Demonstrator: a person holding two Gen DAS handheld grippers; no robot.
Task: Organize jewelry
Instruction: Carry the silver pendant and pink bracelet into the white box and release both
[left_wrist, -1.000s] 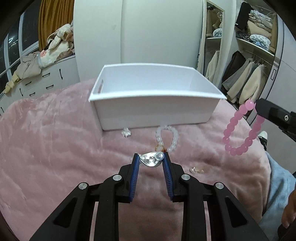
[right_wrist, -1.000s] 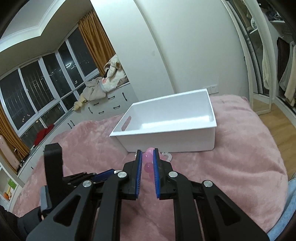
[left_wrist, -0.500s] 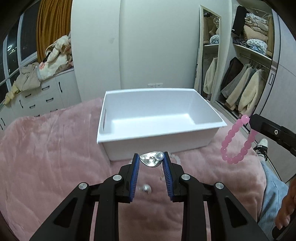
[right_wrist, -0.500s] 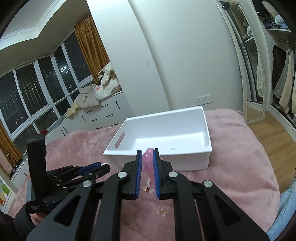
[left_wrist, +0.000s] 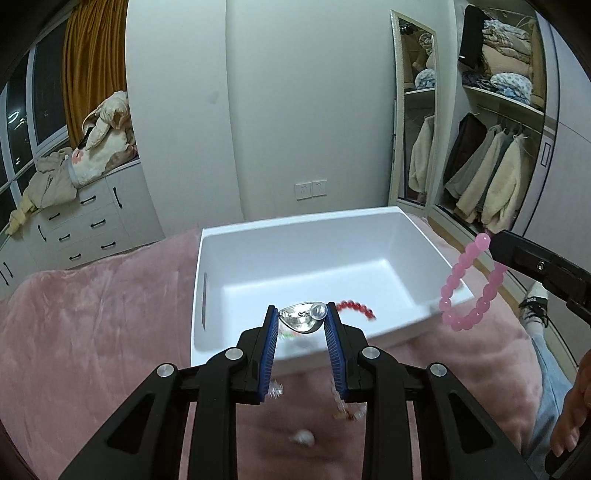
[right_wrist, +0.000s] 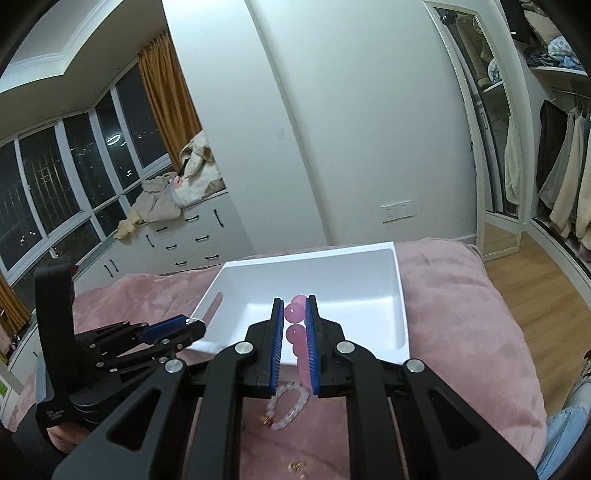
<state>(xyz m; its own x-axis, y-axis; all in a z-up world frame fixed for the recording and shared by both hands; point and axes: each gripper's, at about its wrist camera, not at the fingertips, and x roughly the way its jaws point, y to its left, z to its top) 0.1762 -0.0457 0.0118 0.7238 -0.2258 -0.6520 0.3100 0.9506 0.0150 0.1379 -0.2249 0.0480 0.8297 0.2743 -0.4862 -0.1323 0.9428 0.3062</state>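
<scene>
Jewelry is split between the two grippers, the white bin (left_wrist: 406, 236) and the pink fleece blanket (left_wrist: 92, 314) spread over the bed. The left gripper (left_wrist: 302, 319) has its blue-padded jaws clamped on a silver teardrop piece (left_wrist: 301, 320) with a small clear bead at its upper right, and holds it above the bin's near wall. Just behind that piece, inside the bin, lies a short strand of red beads (left_wrist: 356, 308) on the white floor.

The right gripper (right_wrist: 295, 325) has its jaws drawn together on a pink bead bracelet (right_wrist: 294, 314); from the left wrist view the same bracelet (left_wrist: 465, 284) hangs as a loop from the black fingertips, off the bin's right near corner and above the blanket. One bead sits pinched high between the pads and the others trail down below.

On the blanket in front of the bin, a clear bead bracelet (right_wrist: 290, 404) lies curled with a small gold charm at its lower end, partly hidden behind the right gripper's fingers. Nearer the person, a small gold item (right_wrist: 296, 467) rests on the fleece. In the left wrist view a pale small piece (left_wrist: 303, 438) also shows on the blanket, too blurred to make out. The bin has a slot handle (left_wrist: 204, 301) cut in its left wall.
</scene>
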